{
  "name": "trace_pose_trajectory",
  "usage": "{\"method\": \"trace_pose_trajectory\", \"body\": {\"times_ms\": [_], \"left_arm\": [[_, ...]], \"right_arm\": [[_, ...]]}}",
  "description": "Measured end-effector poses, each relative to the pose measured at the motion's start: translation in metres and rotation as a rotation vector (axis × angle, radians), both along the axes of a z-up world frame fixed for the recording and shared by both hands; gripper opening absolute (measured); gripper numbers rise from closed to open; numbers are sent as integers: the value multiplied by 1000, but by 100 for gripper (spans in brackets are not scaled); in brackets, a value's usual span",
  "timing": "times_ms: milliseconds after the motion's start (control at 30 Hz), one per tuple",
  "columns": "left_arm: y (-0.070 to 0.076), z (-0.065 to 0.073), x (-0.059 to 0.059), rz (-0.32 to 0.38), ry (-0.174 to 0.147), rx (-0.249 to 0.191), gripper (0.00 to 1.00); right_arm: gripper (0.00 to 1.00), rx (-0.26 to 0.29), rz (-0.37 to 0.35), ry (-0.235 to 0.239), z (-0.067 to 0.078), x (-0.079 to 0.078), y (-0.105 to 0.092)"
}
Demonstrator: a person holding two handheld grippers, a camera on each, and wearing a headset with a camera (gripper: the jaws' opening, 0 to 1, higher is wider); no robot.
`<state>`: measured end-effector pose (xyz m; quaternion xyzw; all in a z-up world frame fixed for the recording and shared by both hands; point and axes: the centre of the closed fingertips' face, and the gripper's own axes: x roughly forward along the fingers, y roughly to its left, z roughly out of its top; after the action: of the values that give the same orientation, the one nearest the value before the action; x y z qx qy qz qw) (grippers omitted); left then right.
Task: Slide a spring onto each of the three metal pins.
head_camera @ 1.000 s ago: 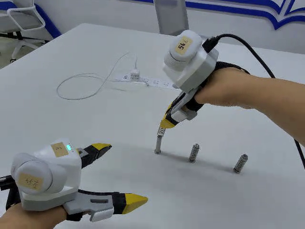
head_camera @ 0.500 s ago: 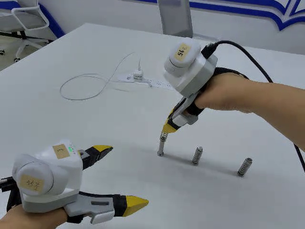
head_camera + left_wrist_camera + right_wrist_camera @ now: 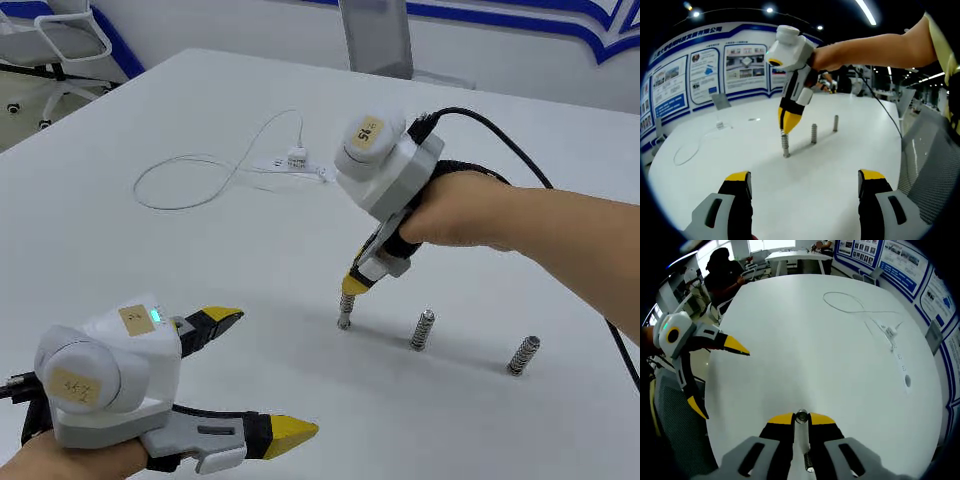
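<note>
Table (image 3: 150,260): a white worktop that carries a row of three upright metal pins.
First pin (image 3: 345,322): the leftmost of the row in the head view, with the first spring (image 3: 346,304) threaded on it and its round top showing between the yellow tips in the right gripper view.
Second pin (image 3: 423,330): the middle one, standing free with a spring coiled along its length.
Third pin (image 3: 523,355): the right end of the row, also wearing a spring.
Right gripper (image 3: 353,287): it comes down at a slant onto the first pin, jaws drawn together and, as far as the close view allows, clamped on the first spring's upper end.
Left gripper (image 3: 270,372): it is held low at the near edge, well apart from the pins, jaws spread wide with nothing between them.
Cable (image 3: 200,170): a white loop lying on the far side of the table.
</note>
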<state>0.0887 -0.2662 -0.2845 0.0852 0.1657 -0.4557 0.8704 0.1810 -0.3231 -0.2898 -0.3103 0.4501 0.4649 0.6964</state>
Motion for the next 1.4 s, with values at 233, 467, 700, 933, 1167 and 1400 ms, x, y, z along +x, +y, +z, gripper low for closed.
{"method": "trace_pose_trajectory", "body": {"times_ms": [233, 467, 700, 933, 1167, 1400], "left_arm": [[2, -1, 1, 4, 2, -1, 89], [1, 0, 4, 3, -1, -4, 89], [1, 1, 5, 5, -4, -5, 90], [-2, 3, 4, -1, -9, -5, 90], [-5, 6, 3, -10, -16, -4, 90], [-8, 9, 2, -18, -20, -2, 90]], "right_arm": [[12, -5, -12, 7, -10, 0, -1], [12, -4, -27, 15, -20, -3, -2], [15, 13, -35, 4, -23, -2, -3], [19, 35, -35, -22, -15, -5, -5], [23, 56, -32, -57, -8, -7, -12], [31, 89, -42, -88, -2, -9, -20]]}}
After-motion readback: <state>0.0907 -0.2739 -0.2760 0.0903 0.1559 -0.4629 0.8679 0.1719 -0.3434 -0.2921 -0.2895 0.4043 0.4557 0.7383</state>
